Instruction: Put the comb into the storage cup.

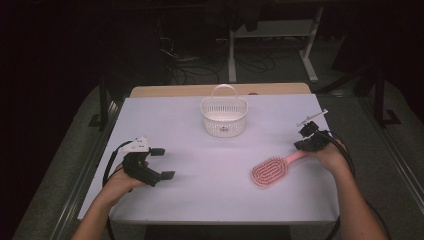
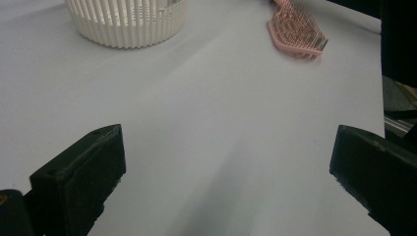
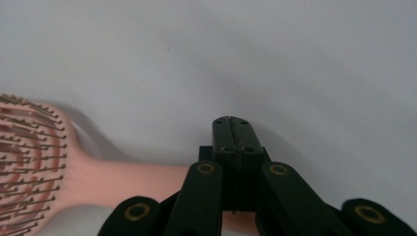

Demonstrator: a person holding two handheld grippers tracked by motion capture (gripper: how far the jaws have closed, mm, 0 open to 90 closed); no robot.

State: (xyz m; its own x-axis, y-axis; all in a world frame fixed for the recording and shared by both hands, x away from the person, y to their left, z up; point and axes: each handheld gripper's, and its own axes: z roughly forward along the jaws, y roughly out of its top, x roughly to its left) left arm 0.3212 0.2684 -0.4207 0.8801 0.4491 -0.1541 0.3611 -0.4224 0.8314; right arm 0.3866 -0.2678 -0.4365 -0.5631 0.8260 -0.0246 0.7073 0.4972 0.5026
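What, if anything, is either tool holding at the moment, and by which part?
The right tool is shut on the pink hairbrush at its handle; the left tool is open, holding nothing.

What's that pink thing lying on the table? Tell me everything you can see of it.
It is a pink hairbrush, plastic by its look, with an oval vented head, rows of thin bristles facing up, and a straight handle. It lies flat on the white table, near its front right part, handle pointing toward the right gripper, whose shut jaws sit over the handle's end.

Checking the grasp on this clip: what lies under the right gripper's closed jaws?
The pink hairbrush's handle runs beneath the right gripper, whose jaws are shut. The handle's end is covered by the gripper, so whether the jaws pinch it cannot be told.
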